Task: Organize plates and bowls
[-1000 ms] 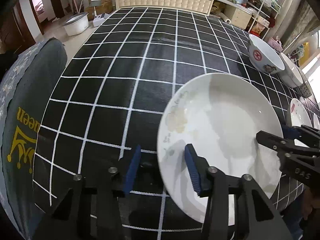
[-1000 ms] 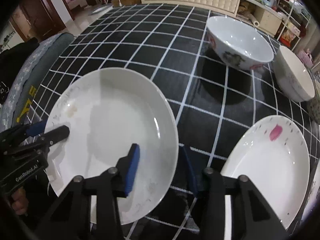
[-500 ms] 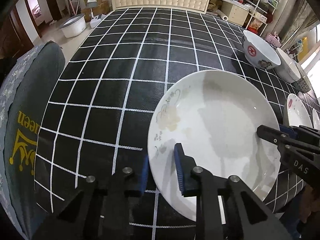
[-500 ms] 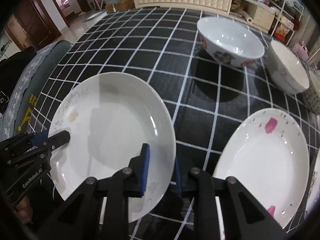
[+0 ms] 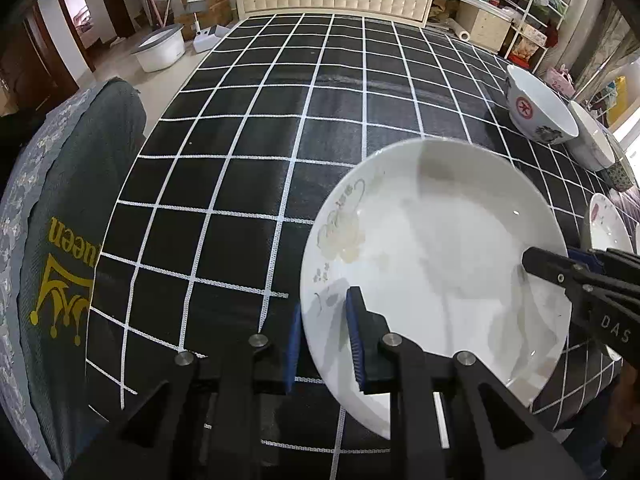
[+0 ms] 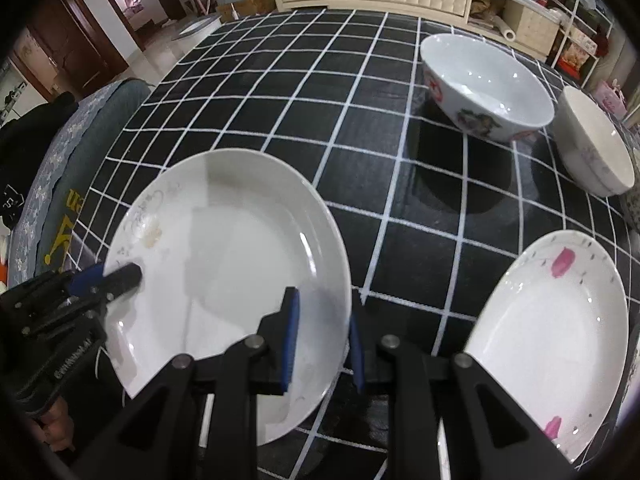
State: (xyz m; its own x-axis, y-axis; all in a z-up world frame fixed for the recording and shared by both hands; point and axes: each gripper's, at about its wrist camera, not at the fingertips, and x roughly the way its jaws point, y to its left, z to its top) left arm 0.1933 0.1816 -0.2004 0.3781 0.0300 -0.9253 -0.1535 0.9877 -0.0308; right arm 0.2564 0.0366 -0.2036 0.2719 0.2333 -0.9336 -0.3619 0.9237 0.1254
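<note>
While both pairs close in from opposite edges, the left tongs [image 5: 322, 344] have just narrowed onto the white plate [image 5: 436, 264], blue pads astride its rim at lower centre of that view. The right tongs [image 6: 322, 344] clamp the opposite rim, lower centre. The plate sits on the black checked counter [image 6: 280, 92]; a second plate [image 6: 556, 340] lies lower right, two bowls [image 6: 488, 84] upper right.

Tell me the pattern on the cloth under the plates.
The tablecloth is black with a grid of thin white lines forming squares. It shows best in the left wrist view.
</note>
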